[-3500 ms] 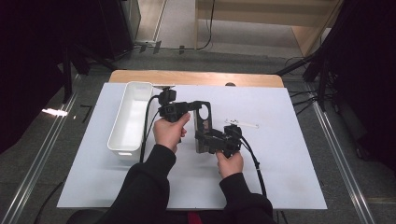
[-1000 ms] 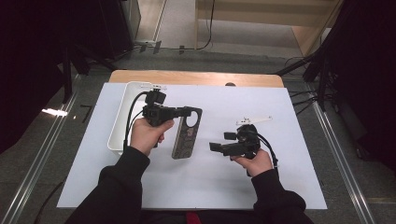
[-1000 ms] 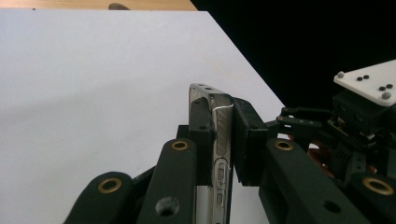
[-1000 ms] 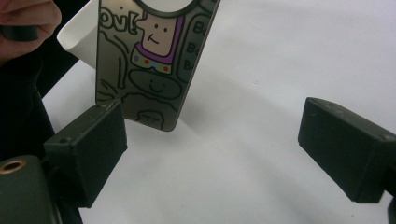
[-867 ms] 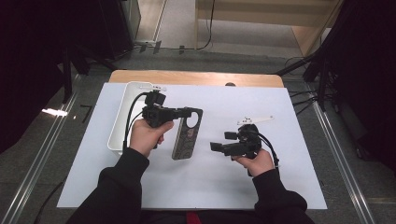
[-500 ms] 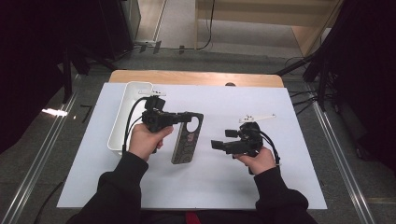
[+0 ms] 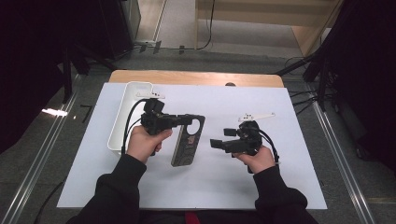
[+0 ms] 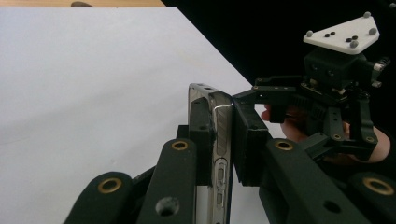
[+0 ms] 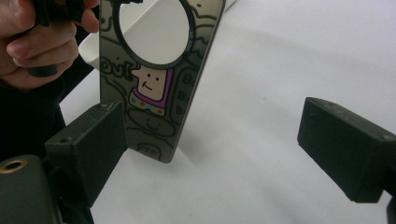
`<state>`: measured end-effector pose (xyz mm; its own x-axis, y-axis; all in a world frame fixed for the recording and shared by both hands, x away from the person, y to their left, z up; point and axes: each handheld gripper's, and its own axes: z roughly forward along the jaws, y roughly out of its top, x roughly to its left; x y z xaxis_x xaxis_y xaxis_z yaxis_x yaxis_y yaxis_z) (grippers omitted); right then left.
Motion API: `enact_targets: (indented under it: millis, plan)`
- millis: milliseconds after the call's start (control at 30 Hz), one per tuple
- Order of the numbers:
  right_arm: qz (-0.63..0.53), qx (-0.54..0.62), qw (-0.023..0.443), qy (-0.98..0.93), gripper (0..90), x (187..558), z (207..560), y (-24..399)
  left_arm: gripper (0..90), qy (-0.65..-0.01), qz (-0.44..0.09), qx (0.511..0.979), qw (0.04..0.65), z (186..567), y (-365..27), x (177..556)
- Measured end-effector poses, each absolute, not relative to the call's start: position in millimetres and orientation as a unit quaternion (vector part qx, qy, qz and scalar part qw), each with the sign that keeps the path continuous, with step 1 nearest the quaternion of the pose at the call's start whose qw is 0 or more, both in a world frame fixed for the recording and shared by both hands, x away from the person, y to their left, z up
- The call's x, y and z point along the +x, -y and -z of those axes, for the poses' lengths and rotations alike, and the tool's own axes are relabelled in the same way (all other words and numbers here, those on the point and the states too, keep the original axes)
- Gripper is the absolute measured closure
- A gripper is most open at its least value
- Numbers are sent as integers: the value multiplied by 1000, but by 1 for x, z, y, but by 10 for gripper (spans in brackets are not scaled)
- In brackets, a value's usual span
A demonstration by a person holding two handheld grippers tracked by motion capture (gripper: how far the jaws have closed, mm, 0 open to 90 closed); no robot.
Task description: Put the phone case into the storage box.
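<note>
Dark phone case (image 7: 187, 139) at the high view's centre, my left gripper (image 7: 187, 120) clamping its upper end. Left gripper view: case edge-on between closed jaws. Right gripper view: my right gripper (image 9: 243, 149) open, case upper left.

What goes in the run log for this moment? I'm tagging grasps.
left tool: shut on phone case, lifted | right tool: open, apart | white bin: left | white mat

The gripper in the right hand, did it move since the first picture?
Yes. The right gripper let go of the phone case and moved right across the white table, away from the white tray.
</note>
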<state>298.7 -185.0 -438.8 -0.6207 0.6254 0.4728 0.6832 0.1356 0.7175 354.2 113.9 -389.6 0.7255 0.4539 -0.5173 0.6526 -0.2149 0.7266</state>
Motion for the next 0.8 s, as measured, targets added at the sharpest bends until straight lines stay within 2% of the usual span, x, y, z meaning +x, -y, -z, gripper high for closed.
enact_targets:
  millis: [667, 700, 733, 800]
  plan:
    - [511, -428, 33, 745, 82, 302, 439, 183, 793, -330, 104, 786, 513, 389, -104, 347]
    - [511, -427, 35, 745, 165, 302, 439, 184, 794, -329, 104, 787, 512, 389, -104, 347]
    - [517, -421, 36, 744, 206, 302, 439, 185, 793, -328, 105, 787, 512, 389, -103, 347]
    - [522, -423, 40, 740, 207, 303, 439, 186, 794, -328, 108, 786, 513, 389, -103, 347]
